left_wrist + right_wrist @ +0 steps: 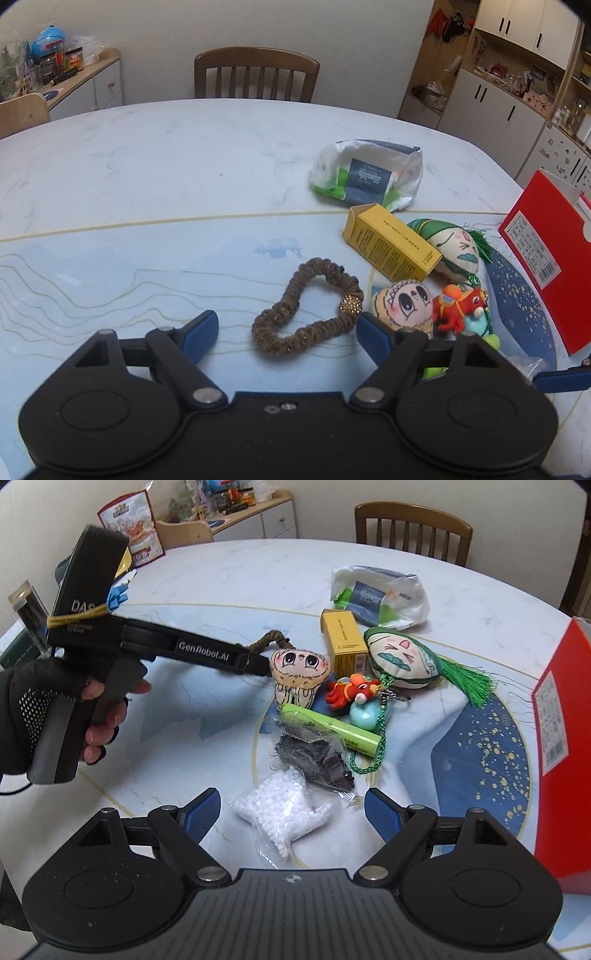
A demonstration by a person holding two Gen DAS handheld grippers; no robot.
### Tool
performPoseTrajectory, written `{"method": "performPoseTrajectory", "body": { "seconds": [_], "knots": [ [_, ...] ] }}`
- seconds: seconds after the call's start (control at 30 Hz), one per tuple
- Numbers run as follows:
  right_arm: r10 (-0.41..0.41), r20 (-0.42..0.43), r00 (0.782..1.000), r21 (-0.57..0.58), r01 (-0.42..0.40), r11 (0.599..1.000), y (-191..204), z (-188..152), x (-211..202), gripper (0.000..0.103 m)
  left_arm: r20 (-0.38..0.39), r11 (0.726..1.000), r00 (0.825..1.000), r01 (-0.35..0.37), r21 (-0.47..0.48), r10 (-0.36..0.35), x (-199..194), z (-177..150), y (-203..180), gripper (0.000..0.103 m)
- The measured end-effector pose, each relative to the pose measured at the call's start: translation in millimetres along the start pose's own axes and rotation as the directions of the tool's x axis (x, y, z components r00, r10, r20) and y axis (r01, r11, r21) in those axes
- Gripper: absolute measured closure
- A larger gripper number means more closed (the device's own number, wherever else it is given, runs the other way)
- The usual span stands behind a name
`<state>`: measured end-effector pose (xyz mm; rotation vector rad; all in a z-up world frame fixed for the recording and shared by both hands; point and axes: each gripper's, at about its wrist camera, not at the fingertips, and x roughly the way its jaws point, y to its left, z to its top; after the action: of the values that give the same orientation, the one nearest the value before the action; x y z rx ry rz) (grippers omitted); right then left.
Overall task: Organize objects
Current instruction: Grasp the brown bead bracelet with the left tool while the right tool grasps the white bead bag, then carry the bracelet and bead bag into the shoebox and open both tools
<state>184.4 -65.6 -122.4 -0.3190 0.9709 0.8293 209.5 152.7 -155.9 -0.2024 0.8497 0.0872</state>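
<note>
A brown braided hair tie [308,306] with a gold bead lies flat on the table, just ahead of my open left gripper [286,334]; nothing sits between its blue pads. Right of it cluster a yellow box [391,247], a green-haired plush face [454,247], a tan plush face [402,304] and a red toy charm [458,306]. My right gripper [291,818] is open too, above a bag of white beads [286,814] and a clear bag of dark pieces [314,760]. A green tube [330,729] lies beyond. The right wrist view shows the left gripper [258,664] held by a gloved hand.
A red box [543,254] stands open at the right edge of the table [166,166]. A crumpled white wrapper [369,175] lies farther back. A wooden chair [256,74] stands behind the table. A snack bag [133,528] and blue paper scraps sit at the far left.
</note>
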Motion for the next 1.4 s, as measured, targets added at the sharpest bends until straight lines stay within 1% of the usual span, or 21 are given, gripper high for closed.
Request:
{"method": "performPoseTrajectory", "body": {
  "seconds": [0.07,0.27,0.33,0.37,0.4,0.47,0.57,0.63,0.67,0.73,0.8,0.87,0.93,1.0,1.3,1.4],
  "knots": [
    [0.006,-0.015,1.000,0.001,-0.006,1.000,-0.4,0.2,4.6,0.022,0.002,1.000,1.000,0.017,-0.003,-0.017,0.6,1.9,0.6,0.025],
    [0.017,-0.040,0.999,0.000,-0.017,1.000,-2.1,-0.5,12.4,0.032,0.003,0.999,1.000,0.021,0.025,-0.021,2.1,3.2,-3.5,0.036],
    [0.026,-0.047,0.999,-0.005,-0.026,1.000,-1.6,-1.0,13.6,0.037,0.004,0.999,1.000,0.022,0.034,-0.022,1.9,2.5,-4.5,0.042],
    [0.028,-0.049,0.998,-0.009,-0.029,1.000,-0.7,-1.4,13.5,0.037,0.004,0.999,1.000,0.022,0.038,-0.023,1.6,2.3,-4.9,0.045],
    [0.028,-0.050,0.998,-0.014,-0.029,0.999,0.2,-1.6,13.7,0.039,0.005,0.999,1.000,0.025,0.041,-0.025,1.2,2.0,-5.3,0.049],
    [0.032,-0.053,0.998,-0.023,-0.033,0.999,1.7,-1.6,13.6,0.042,0.004,0.999,0.999,0.034,0.041,-0.034,0.3,1.5,-6.0,0.055],
    [0.033,-0.054,0.998,-0.029,-0.035,0.999,3.2,-1.4,13.7,0.046,0.002,0.999,0.999,0.038,0.036,-0.038,-0.7,0.5,-6.8,0.058],
    [0.033,-0.055,0.998,-0.032,-0.035,0.999,3.5,-1.6,13.3,0.050,-0.001,0.999,0.999,0.038,0.033,-0.038,-1.6,0.2,-7.0,0.065],
    [0.030,-0.054,0.998,-0.035,-0.031,0.999,3.5,-2.0,12.9,0.050,-0.002,0.999,0.999,0.040,0.032,-0.040,-2.3,0.1,-7.1,0.072],
    [0.022,-0.049,0.999,-0.040,-0.024,0.999,3.7,-3.3,11.3,0.054,-0.009,0.999,0.999,0.039,0.026,-0.039,-3.1,0.0,-7.6,0.075],
    [0.020,-0.044,0.999,-0.042,-0.022,0.999,3.5,-4.3,9.2,0.059,-0.012,0.999,0.999,0.045,0.027,-0.045,-4.2,-1.0,-9.1,0.086],
    [0.017,-0.036,0.999,-0.044,-0.018,0.999,3.6,-4.6,6.3,0.065,-0.007,0.998,0.999,0.047,0.036,-0.047,-6.6,-2.9,-12.2,0.088],
    [0.021,-0.033,0.999,-0.046,-0.022,0.999,3.9,-5.5,3.5,0.069,-0.003,0.998,0.999,0.042,0.044,-0.042,-9.0,-4.3,-15.2,0.091],
    [0.011,-0.031,0.999,-0.058,-0.013,0.998,5.6,-7.1,1.7,0.071,-0.001,0.999,0.999,0.036,0.039,-0.036,-11.5,-5.2,-16.3,0.093],
    [0.034,0.029,0.999,-0.051,-0.032,0.998,5.2,-9.6,-22.4,0.072,0.029,0.999,0.999,0.043,-0.017,-0.043,-36.9,-4.7,-14.5,0.095],
    [0.043,0.049,0.998,-0.031,-0.041,0.999,0.9,-10.4,-33.5,0.072,0.041,0.997,0.998,0.050,-0.061,-0.047,-46.3,-4.3,-11.4,0.095]
  ]
}}
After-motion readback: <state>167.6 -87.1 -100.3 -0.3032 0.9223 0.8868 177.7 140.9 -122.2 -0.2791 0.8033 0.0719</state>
